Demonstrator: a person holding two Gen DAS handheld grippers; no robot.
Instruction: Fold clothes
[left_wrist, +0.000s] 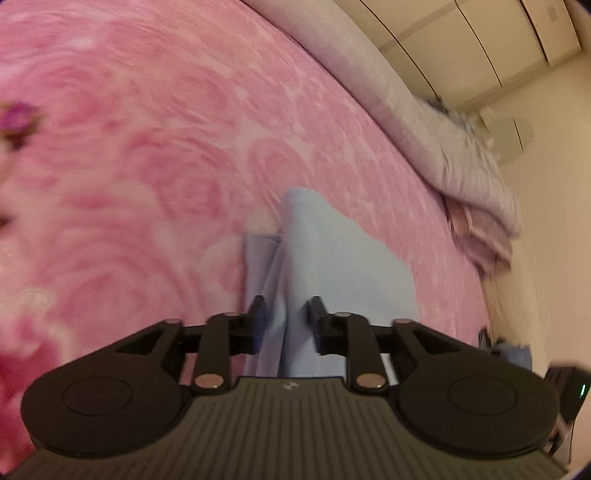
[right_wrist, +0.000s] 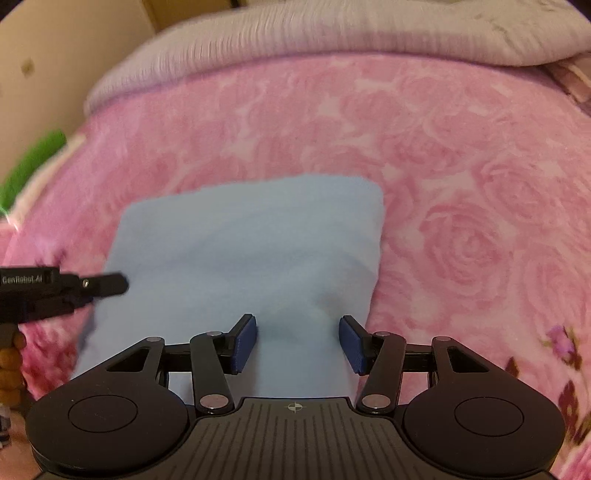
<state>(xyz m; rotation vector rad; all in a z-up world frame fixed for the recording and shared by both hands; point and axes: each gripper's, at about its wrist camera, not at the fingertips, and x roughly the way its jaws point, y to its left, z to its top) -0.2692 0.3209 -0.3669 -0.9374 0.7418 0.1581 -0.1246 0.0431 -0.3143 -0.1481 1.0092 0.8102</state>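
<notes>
A light blue garment (right_wrist: 243, 251), folded into a rough rectangle, lies flat on the pink rose-patterned blanket (right_wrist: 461, 184). My right gripper (right_wrist: 299, 341) hovers over its near edge, open, with its blue pads (right_wrist: 243, 343) wide apart and only the flat cloth below. In the left wrist view the blue garment (left_wrist: 332, 258) shows a raised fold that runs between the fingers of my left gripper (left_wrist: 287, 314), which stand apart without pinching it. From the right wrist view, the left gripper (right_wrist: 110, 286) is at the garment's left edge.
A grey ribbed quilt (right_wrist: 332, 33) is bunched along the far side of the bed, the same quilt (left_wrist: 443, 147) seen in the left wrist view. Cream wardrobe doors (left_wrist: 480, 37) stand beyond. A green item (right_wrist: 33, 162) lies at the bed's left edge. A hand (right_wrist: 11, 365) holds the left gripper.
</notes>
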